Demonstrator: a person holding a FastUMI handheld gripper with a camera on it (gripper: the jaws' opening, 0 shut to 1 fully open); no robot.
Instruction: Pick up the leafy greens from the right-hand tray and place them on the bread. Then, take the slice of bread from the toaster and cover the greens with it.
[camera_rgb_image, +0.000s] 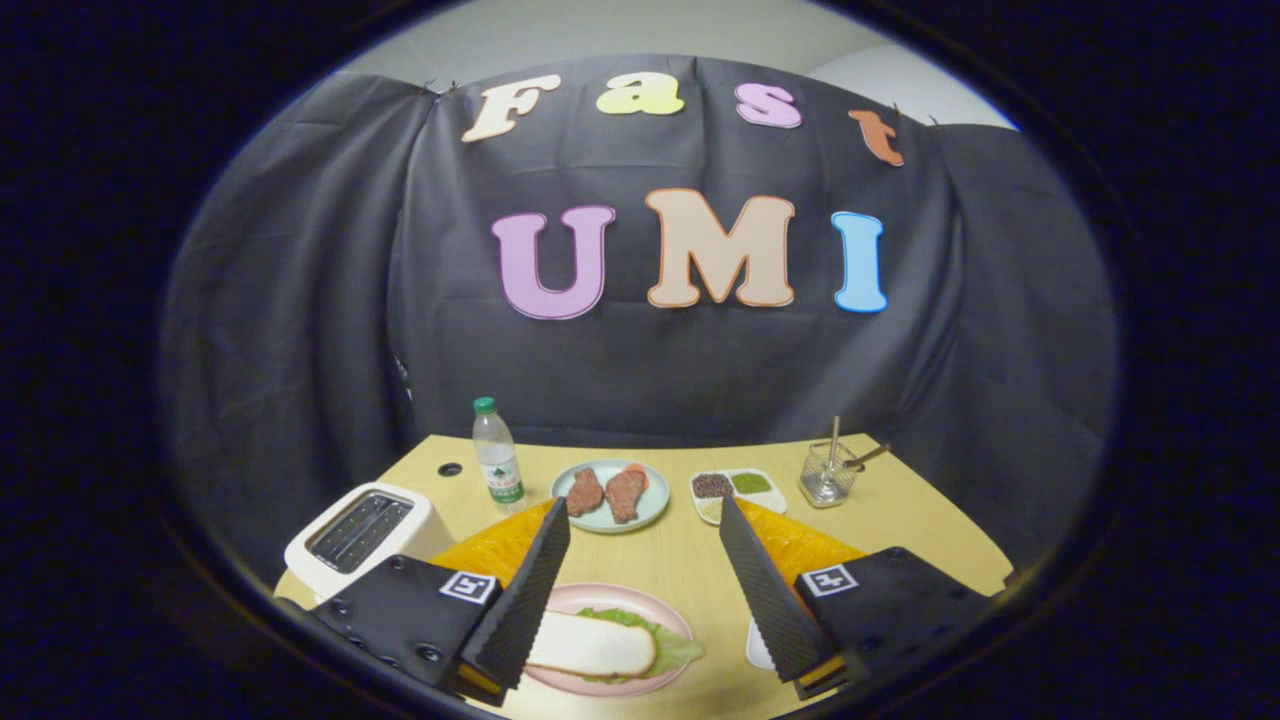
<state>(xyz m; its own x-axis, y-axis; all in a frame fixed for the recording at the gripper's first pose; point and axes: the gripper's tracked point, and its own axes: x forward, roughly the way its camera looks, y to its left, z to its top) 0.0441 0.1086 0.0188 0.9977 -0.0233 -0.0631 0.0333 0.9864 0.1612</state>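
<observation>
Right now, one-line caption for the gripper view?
Open tongs above pink plate: bread slice covers the leafy greens; toaster slots look empty.

Bread (592, 645) lies on greens (672, 650) on a plate (640, 598) between the spread claw (645, 520) fingers; toaster (362, 532) left.

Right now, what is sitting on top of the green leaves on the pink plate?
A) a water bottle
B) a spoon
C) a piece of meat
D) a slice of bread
D: a pale slice of bread lies over the leafy greens on the pink plate, between the fingers of the open hand-held gripper.
</observation>
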